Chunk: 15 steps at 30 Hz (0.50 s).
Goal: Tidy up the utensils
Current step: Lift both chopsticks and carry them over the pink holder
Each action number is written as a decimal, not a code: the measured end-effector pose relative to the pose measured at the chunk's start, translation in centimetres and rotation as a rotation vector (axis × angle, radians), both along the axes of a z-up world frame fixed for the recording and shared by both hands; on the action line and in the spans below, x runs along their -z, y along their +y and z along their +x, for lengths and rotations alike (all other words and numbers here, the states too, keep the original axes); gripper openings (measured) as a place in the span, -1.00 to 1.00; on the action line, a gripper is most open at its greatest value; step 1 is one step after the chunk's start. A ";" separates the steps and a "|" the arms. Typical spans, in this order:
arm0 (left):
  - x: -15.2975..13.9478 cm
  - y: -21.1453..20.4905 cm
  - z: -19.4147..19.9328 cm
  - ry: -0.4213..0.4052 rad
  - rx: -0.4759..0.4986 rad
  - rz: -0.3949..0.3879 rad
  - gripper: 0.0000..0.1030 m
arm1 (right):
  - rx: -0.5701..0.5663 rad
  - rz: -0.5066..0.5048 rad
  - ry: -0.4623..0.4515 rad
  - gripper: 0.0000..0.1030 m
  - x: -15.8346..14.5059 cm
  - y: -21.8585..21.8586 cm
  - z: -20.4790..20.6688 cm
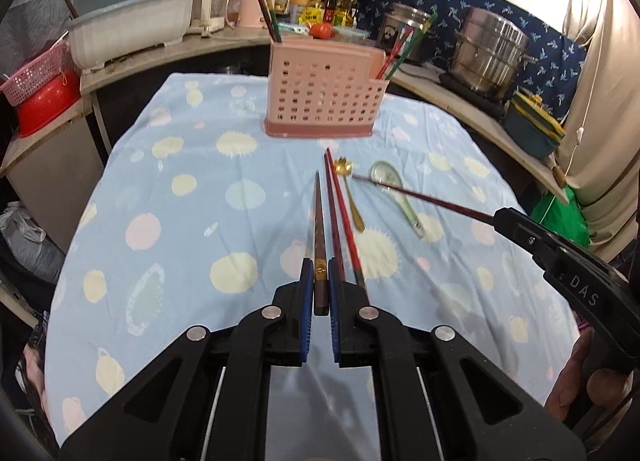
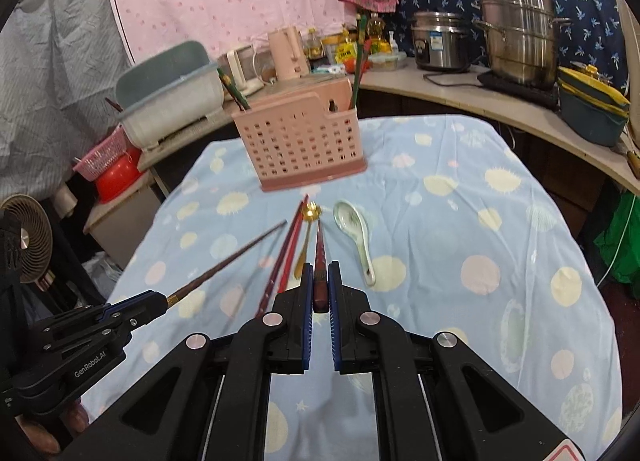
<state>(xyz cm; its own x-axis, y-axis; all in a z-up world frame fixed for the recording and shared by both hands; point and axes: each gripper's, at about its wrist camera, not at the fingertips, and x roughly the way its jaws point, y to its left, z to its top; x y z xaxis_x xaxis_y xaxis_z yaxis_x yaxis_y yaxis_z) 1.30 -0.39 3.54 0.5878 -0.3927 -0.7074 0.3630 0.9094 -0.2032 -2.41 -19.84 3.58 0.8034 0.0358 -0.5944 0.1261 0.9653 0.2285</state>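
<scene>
My left gripper [image 1: 319,273] is shut on a dark brown chopstick [image 1: 318,229], held above the table pointing at the pink utensil holder [image 1: 324,97]. My right gripper [image 2: 320,277] is shut on another dark chopstick [image 2: 320,253]; it also shows in the left wrist view [image 1: 420,195]. A pair of red chopsticks [image 1: 340,213], a gold spoon [image 1: 350,193] and a green-white ceramic spoon [image 1: 396,193] lie on the blue tablecloth [image 1: 180,201]. The holder has chopsticks standing in its left and right ends.
A counter wraps behind the table with steel pots [image 2: 516,33], a rice cooker [image 2: 440,41], bottles, a pink kettle [image 2: 286,53] and a grey tub [image 2: 172,97]. A red bowl and pink basket [image 2: 108,165] sit to the left, a fan [image 2: 24,237] lower left.
</scene>
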 end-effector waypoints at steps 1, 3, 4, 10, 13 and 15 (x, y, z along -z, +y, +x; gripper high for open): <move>-0.6 0.1 0.0 -0.009 -0.001 -0.004 -0.86 | -0.001 0.000 -0.012 -0.86 -0.5 0.0 0.0; -2.0 0.2 0.3 -0.030 -0.007 -0.011 -0.87 | -0.004 -0.006 -0.040 -0.86 -1.8 -0.1 0.0; -2.7 0.2 0.5 -0.041 -0.009 -0.018 -0.86 | -0.004 -0.009 -0.051 -0.86 -2.2 -0.1 0.0; -6.6 0.1 2.1 -0.110 -0.016 -0.035 -0.87 | -0.009 -0.030 -0.117 -0.86 -5.2 -0.4 1.0; -8.4 -0.3 3.1 -0.145 -0.015 -0.042 -0.87 | -0.014 -0.045 -0.143 -0.86 -6.6 -0.5 1.9; -9.6 -0.6 4.0 -0.161 -0.014 -0.045 -0.87 | -0.019 -0.044 -0.155 -0.86 -7.6 -0.8 2.8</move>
